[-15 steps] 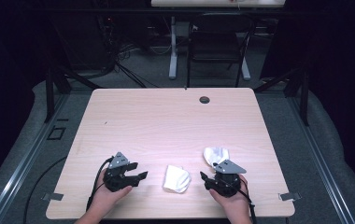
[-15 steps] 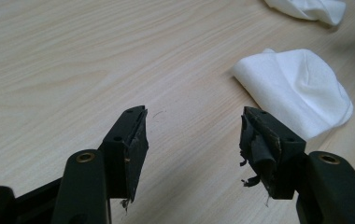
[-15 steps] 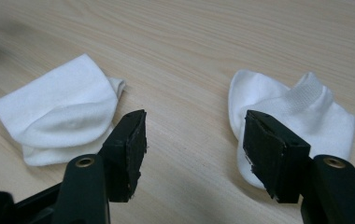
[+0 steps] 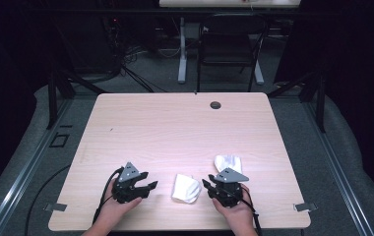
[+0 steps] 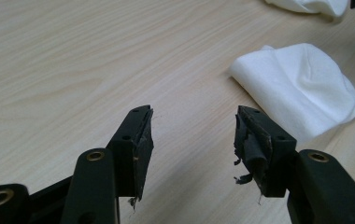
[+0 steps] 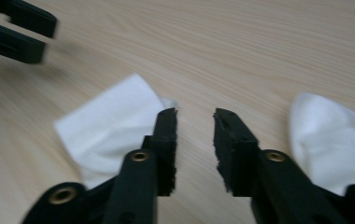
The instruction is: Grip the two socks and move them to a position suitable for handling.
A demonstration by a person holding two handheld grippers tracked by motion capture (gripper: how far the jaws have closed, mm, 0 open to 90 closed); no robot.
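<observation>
Nothing gripped yet: left claw (image 4: 148, 186) and right claw (image 4: 207, 185) both open, empty, flanking the near cloth (image 4: 185, 188); second cloth (image 4: 228, 162) lies beyond, untouched.

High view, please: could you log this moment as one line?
left tongs: open | right tongs: open | folded white cloth: between them, untouched

Blurred at the top left corner, past the folded white cloth (image 6: 112, 128): other gripper (image 6: 17, 30). Cut off at the right edge: second cloth (image 6: 334, 140).
</observation>
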